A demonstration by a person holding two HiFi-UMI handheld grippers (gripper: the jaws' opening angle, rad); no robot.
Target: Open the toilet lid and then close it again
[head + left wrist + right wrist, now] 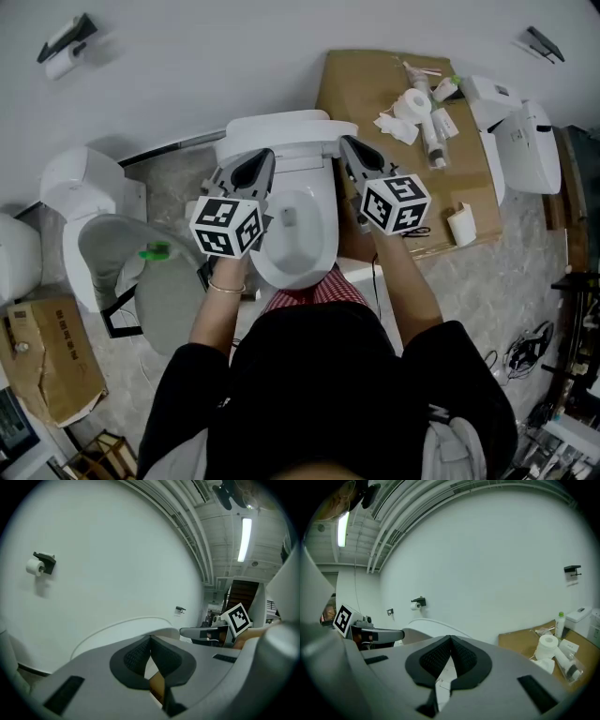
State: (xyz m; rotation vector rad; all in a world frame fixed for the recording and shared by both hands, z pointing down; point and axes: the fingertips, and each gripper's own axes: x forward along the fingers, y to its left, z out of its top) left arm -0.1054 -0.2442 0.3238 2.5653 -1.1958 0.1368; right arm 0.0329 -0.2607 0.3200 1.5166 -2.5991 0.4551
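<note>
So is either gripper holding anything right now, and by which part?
Nothing is held. The left gripper and the right gripper are both shut on nothing, over the toilet lid.

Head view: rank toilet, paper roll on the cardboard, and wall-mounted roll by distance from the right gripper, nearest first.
1. The toilet, directly left of the right gripper.
2. The paper roll, on the cardboard to its right.
3. The wall-mounted roll, far upper left.

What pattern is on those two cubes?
Black-and-white square markers on the left cube and right cube; head view shows them best.
</note>
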